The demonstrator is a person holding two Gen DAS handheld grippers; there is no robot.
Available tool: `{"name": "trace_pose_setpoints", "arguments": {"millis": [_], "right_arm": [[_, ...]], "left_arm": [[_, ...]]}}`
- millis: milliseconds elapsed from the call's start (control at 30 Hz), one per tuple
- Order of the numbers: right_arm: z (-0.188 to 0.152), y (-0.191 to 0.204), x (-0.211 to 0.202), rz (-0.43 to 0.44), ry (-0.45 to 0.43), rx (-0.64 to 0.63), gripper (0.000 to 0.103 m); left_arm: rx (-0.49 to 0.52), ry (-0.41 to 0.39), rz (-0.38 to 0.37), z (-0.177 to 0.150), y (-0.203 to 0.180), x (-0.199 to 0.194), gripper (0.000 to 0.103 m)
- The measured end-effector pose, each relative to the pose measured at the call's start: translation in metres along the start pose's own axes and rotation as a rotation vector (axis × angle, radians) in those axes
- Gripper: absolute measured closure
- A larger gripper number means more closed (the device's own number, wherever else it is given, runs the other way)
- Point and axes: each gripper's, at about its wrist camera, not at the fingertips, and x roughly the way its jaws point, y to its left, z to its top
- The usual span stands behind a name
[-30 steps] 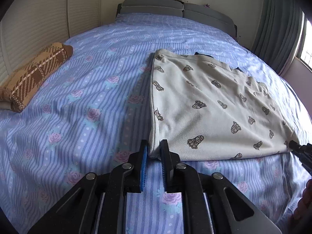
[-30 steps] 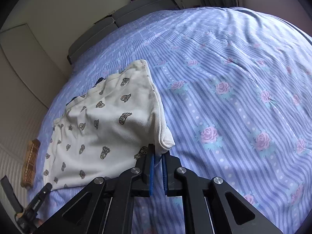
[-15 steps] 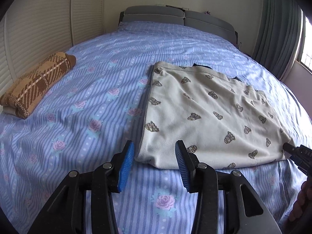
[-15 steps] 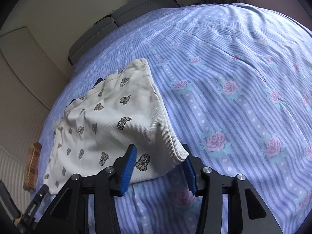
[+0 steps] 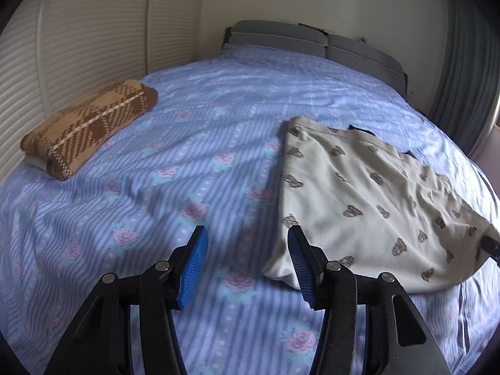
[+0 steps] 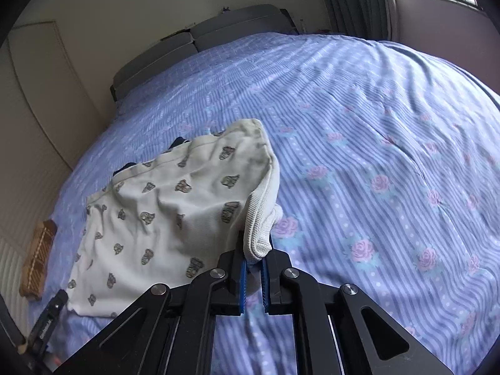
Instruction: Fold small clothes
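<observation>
A cream garment with small brown prints lies on the blue floral bed. My left gripper is open and empty, just left of the garment's near left corner; its right pad is beside the cloth. My right gripper is shut on the garment's near right corner and lifts it off the bed, so the cloth rises and wrinkles toward it. A dark inner edge shows at the far hem.
A folded brown plaid cloth lies at the bed's left side, also in the right wrist view. A grey headboard is at the far end. Curtains hang at the right. The bed sheet spreads right of the garment.
Both grippers opened half a second ago. My left gripper has since drawn back left, off the corner. My right gripper has shut on the right corner again and raised it.
</observation>
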Motion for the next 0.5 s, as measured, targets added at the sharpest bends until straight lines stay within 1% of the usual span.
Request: {"name": "trace_pose_setpoints", "arguments": {"millis": [100,200,300,400,433,500], "right_arm": [[0.007,0.038,-0.004,0.013,-0.015,-0.069,0.095],[0.01,0.09,-0.01,0.039,-0.061,-0.186,0.095],[0.004,0.146,-0.013,0.088,-0.098,-0.308,0.095],[-0.016,0.2,-0.009,0.113,-0.117,-0.469,0.095],[-0.027,0.217,-0.004,0.114,-0.106,-0.527,0.095],[-0.048,0.237,0.006,0.136,-0.064,-0.598,0.095]], "left_arm": [[-0.057,0.0,0.012,0.003,0.013,0.0,0.051],[-0.118,-0.023,0.034,0.006,0.029,-0.003,0.051],[-0.179,-0.04,0.051,0.008,0.045,-0.007,0.051],[-0.216,-0.039,0.054,0.009,0.058,-0.009,0.051],[-0.224,-0.043,0.06,0.009,0.063,-0.011,0.051],[-0.241,-0.049,0.065,0.01,0.07,-0.013,0.051]]}}
